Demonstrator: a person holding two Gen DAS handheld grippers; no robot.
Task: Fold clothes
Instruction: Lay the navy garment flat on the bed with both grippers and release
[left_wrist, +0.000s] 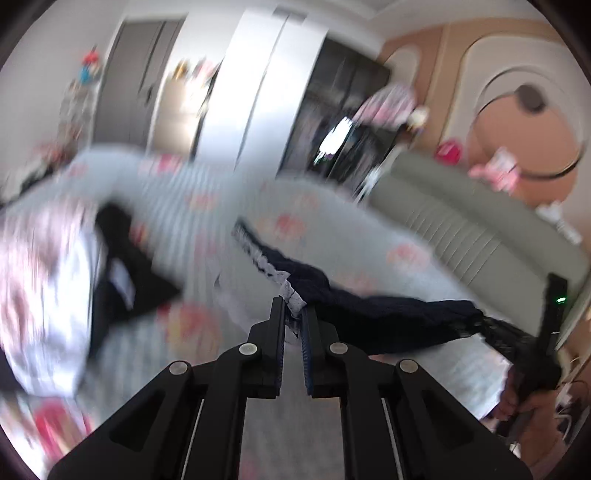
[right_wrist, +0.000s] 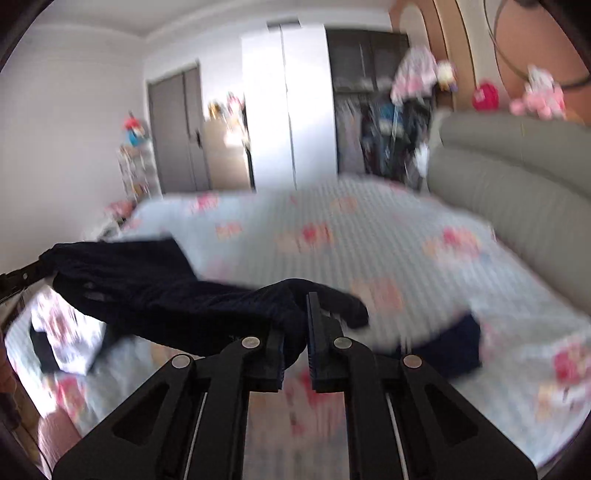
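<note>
1. Left wrist view first — our left gripper (left_wrist: 294, 314) is pinched on the white lace trim of the dark garment (left_wrist: 388, 314), and the cloth stretches away to the right toward the other tool.
2. Over on the right wrist view, our right gripper (right_wrist: 295, 325) has its fingers closed around a bunched end of that same garment (right_wrist: 155, 291), which hangs as a band between both tools, lifted off the bed (right_wrist: 369, 236).
3. Why hold it like this? We judge it's to pull the piece taut and straight in the air, so it can be laid flat on the flowery sheet before any crease is made.
4. Everything is smeared with motion, so the exact shape of the garment we cannot tell.
5. Containers — we see none near the work. Other clothes lie loose on the bed: a white patterned heap (left_wrist: 48, 295) with a black piece (left_wrist: 125, 273) beside it, and a dark folded piece (right_wrist: 450, 350) just ahead of the right tool.
6. The wardrobe (right_wrist: 373, 107) behind stands open with clothes hanging inside, too blurred to sort.
</note>
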